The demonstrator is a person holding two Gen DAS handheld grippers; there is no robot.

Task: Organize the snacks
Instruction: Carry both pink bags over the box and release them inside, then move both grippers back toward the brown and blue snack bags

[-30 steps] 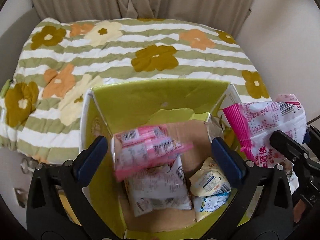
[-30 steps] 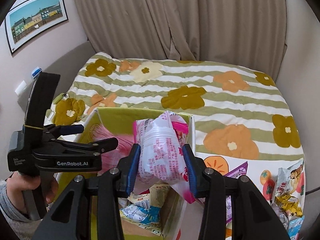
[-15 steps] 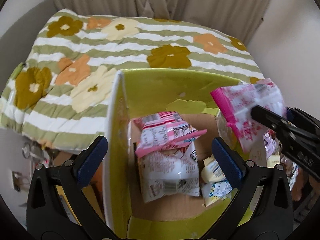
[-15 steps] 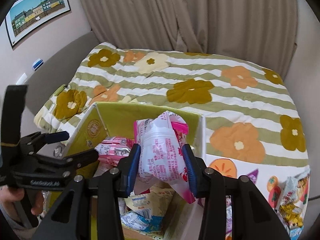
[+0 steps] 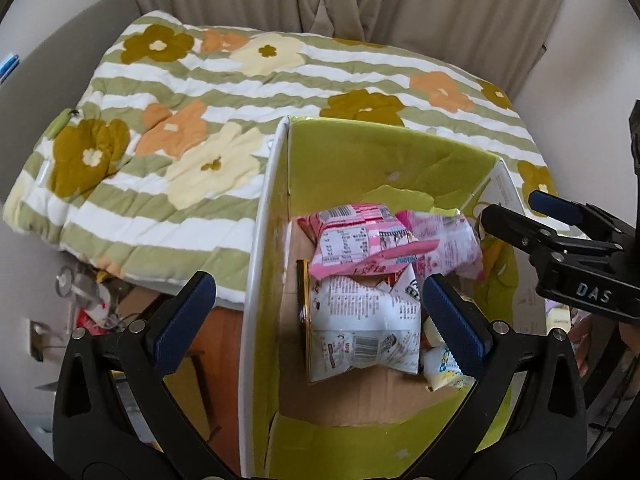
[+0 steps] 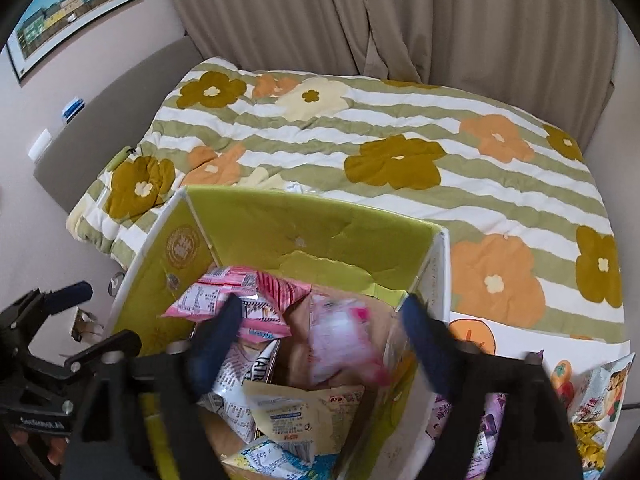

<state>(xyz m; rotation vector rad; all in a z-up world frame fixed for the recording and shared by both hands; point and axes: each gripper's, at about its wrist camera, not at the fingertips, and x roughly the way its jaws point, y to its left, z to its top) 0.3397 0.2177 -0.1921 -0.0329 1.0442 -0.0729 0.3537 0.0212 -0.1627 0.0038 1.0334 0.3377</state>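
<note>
While the right gripper (image 6: 324, 336) hangs over the open green box (image 6: 320, 236) with its fingers (image 6: 216, 332) spread wide and nothing between them, a blurred pink snack packet (image 6: 344, 340) shows in the gap below, apparently loose and dropping toward the pile inside. The left gripper (image 5: 316, 312) is just as wide open and empty, poised above the box's near left wall, which runs up between its fingers.

Inside the box, nearest its front wall, lie a white printed packet (image 5: 364, 324) with a barcode and a small yellow-and-blue packet (image 5: 444, 364) at its right. Behind these rests a pink-and-white packet (image 5: 360, 240), with the pink snack packet (image 5: 448, 240) just beside it toward the right wall. The box floor shows bare cardboard in front.

Right of the box, outside its wall, more loose snacks (image 6: 600, 396) wait, among them a purple-printed one and a yellow one.

These packets look light, puffy and crinkly, with slick film that could slide out of a shallow pinch. A hold across a flat sealed end, or square across the middle with the fingers closing gently, would likely keep one steady without crushing what is inside.

Beyond the box spreads the bed under a striped flowered quilt (image 6: 360, 128), and behind that hang beige curtains (image 6: 400, 16); a framed picture (image 6: 72, 12) hangs on the wall far left of the box.
</note>
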